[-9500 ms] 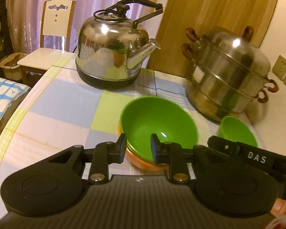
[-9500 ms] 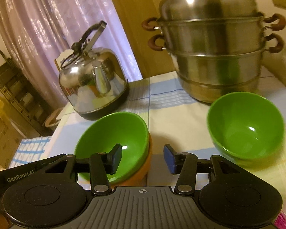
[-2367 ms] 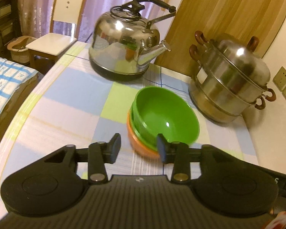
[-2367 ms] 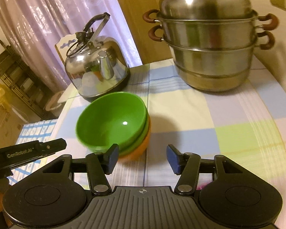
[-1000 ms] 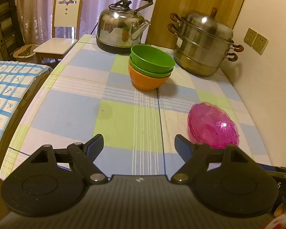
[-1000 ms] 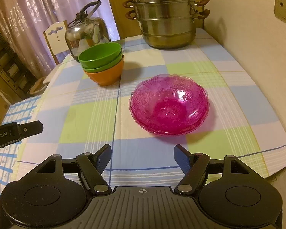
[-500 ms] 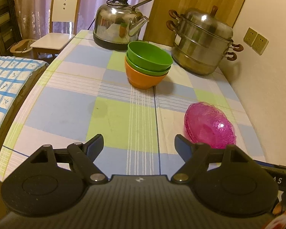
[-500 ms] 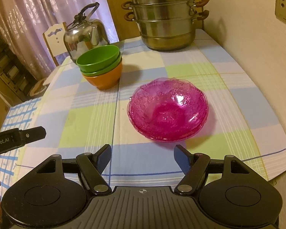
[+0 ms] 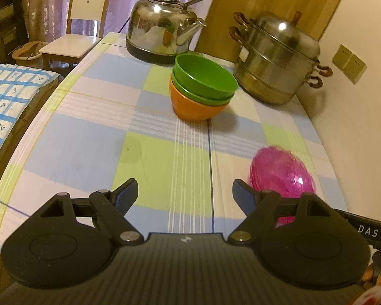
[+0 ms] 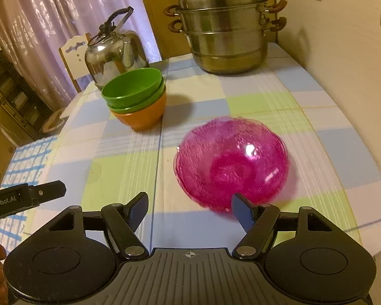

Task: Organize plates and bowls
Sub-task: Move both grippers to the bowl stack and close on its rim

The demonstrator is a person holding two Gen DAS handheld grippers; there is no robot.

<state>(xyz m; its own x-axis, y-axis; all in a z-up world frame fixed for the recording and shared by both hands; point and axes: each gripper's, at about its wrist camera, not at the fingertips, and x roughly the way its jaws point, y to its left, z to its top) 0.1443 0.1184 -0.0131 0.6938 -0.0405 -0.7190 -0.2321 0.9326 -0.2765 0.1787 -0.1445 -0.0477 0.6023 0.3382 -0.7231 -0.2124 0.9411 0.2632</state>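
Approaching the pink glass dishes, which sit nested on the checked tablecloth near the table's front right, the right gripper has its jaws spread wide and empty, its right fingertip just before the near rim. A sound grasp probably calls for one finger inside and one outside that rim, closed gently, since patterned glass is likely slippery and brittle. The left gripper is likewise spread and empty over bare cloth. Farther back stand the stacked bowls, two green nested in an orange one, with the kettle and steamer pot behind them.
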